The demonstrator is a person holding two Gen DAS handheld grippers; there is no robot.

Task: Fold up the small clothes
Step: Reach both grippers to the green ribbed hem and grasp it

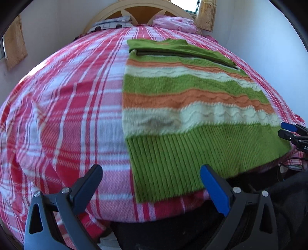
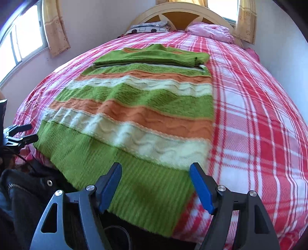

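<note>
Your left gripper (image 1: 151,177) is spread wide and holds nothing; it hangs over the near-left corner of the sweater (image 1: 184,107), one finger above the ribbed hem, the other above the bedspread (image 1: 73,100) just left of the sweater. Your right gripper (image 2: 156,177) is likewise wide apart and grips nothing, poised above the sweater's (image 2: 138,107) near-right hem corner, its fingers straddling the ribbed green band. Whether either finger touches the knit cannot be told.

The sweater lies flat on the red, pink and white plaid bedspread (image 2: 259,115), hem toward you and overhanging the near bed edge slightly. Above the hem, bands of cream, orange and green run across the body. At the sweater's far end, both green sleeves are folded across the chest, below the neckline.

Beyond the sweater, a patterned pillow (image 1: 113,24) and a pink bundle of bedding (image 1: 173,23) sit against the curved wooden headboard (image 1: 142,9). Yellow curtains (image 2: 55,28) hang at the windows behind and left of the sweater.
</note>
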